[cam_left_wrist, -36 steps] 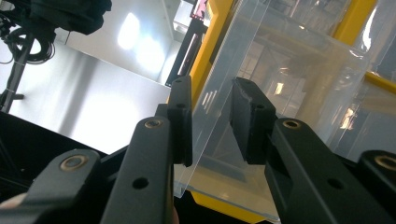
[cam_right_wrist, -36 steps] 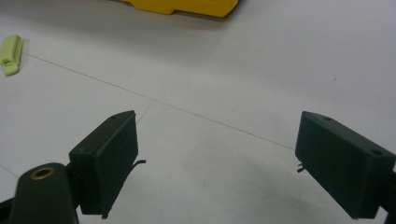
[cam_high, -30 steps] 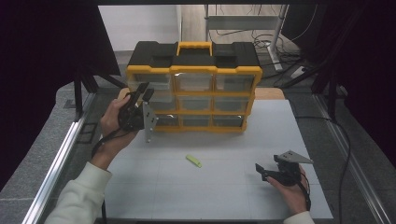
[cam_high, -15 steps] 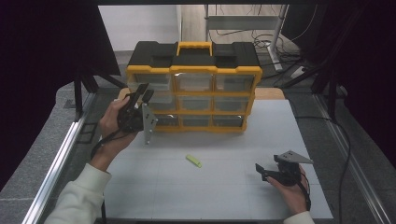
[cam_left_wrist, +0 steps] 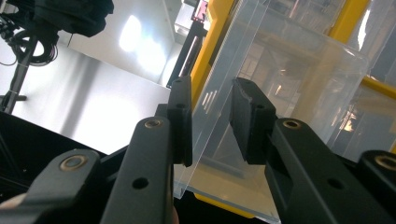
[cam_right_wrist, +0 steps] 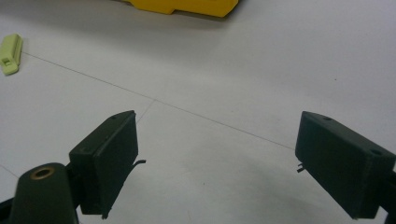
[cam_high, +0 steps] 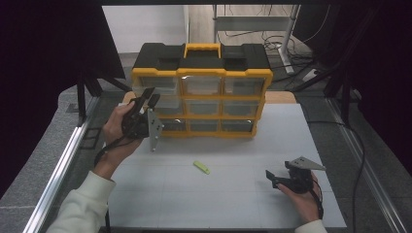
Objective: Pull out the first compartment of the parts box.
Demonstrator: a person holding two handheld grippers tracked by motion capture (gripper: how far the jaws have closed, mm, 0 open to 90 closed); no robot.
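Observation:
A yellow and black drawer organizer stands at the back of the white table. My left gripper is raised at its left column. In the left gripper view its jaws close on the front wall of a clear plastic drawer, which sits pulled out and tilted. My right gripper rests low at the front right of the table. It stands wide open over bare table surface. A small light-green piece lies on the table between the two hands; it is also at the far left of the right gripper view.
The organizer's yellow base lies well ahead of the right gripper. Metal rails run along the table's left and right sides. Cables trail on the floor at the right, and dark curtains hang on both sides.

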